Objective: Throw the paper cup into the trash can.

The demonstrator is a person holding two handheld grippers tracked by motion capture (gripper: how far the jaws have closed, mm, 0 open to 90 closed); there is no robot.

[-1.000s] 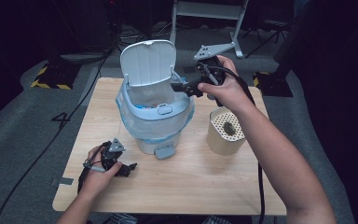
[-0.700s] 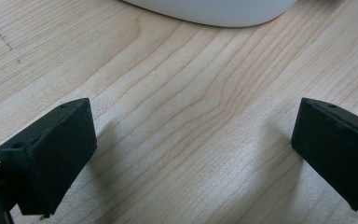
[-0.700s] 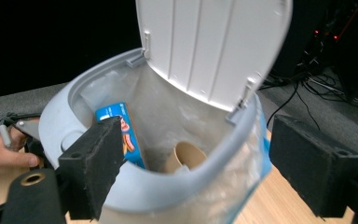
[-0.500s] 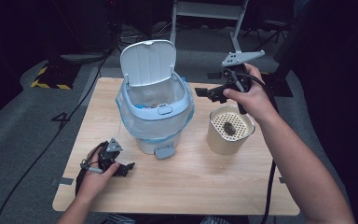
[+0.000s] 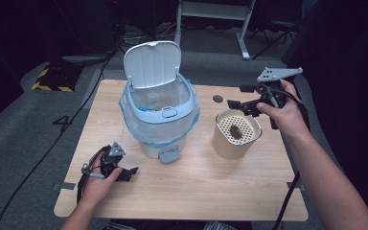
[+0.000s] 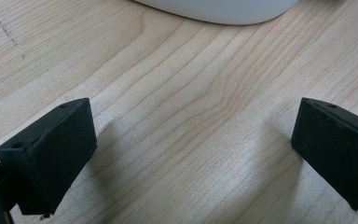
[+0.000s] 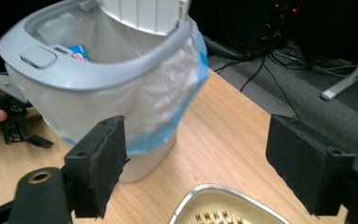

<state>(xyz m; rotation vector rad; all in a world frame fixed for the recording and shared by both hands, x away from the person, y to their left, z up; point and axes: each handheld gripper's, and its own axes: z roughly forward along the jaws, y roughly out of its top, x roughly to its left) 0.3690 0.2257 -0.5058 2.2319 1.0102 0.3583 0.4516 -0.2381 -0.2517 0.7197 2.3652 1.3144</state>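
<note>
now the right gripper (image 5: 242, 106) sits in the right of the high view, just above the beige perforated canister (image 5: 236, 134), having swung away from the bin's rim where it was a second ago. its jaws have just been closing, yet they stand apart with nothing between them; in the right gripper view the canister's pale rim (image 7: 223, 207) peeks in at the bottom edge, below the gap. that shift reads as the drop into the bin being over and the hand coming back for more: a dark scrap (image 5: 235, 131) lies on the canister's perforated top, and it looks like the next thing to pick

the pedal bin (image 5: 159, 115) stands at the centre of the wooden table (image 5: 206, 187), its lid (image 5: 152, 63) tipped up, its liner hanging over the rim and some blue-printed rubbish inside

lower left in the high view, the left gripper (image 5: 130, 171) rests on the table beside the bin's base and has not shifted; its jaws are wide apart over bare wood, holding nothing
</note>
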